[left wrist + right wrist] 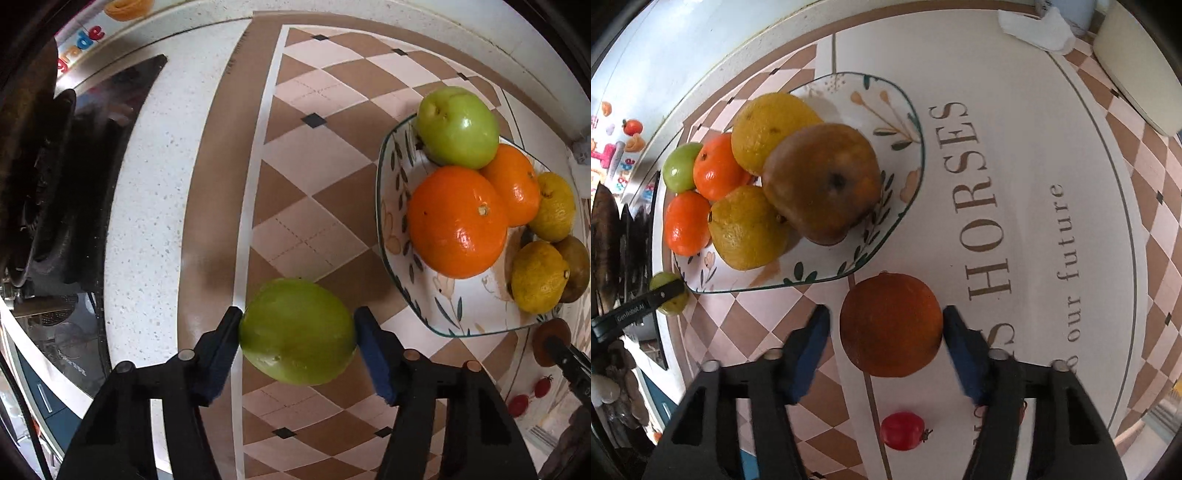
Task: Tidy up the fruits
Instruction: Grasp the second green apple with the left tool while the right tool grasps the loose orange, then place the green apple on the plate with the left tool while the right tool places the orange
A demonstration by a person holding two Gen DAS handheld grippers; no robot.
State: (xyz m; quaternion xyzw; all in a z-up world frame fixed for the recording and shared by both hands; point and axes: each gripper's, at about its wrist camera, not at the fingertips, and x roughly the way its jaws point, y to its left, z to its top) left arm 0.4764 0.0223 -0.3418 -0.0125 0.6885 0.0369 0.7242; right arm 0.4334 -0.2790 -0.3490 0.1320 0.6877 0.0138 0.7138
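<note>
My left gripper [297,328] is shut on a green apple [297,332], both pads touching its sides, above the checked tablecloth left of the floral plate [399,173]. The plate holds another green apple [458,127], oranges [457,221], yellow lemons [539,277] and a brown fruit [822,182]. My right gripper [886,332] is open around a dark orange [891,325] in front of the plate [905,122], with small gaps at both pads. The left gripper with its apple [668,293] shows at the left of the right wrist view.
A black gas stove [40,177] stands at the left. A small red tomato [902,430] lies under my right gripper, and more red ones [519,404] lie near the plate. A crumpled white tissue [1038,27] and a cream container [1141,62] are far right.
</note>
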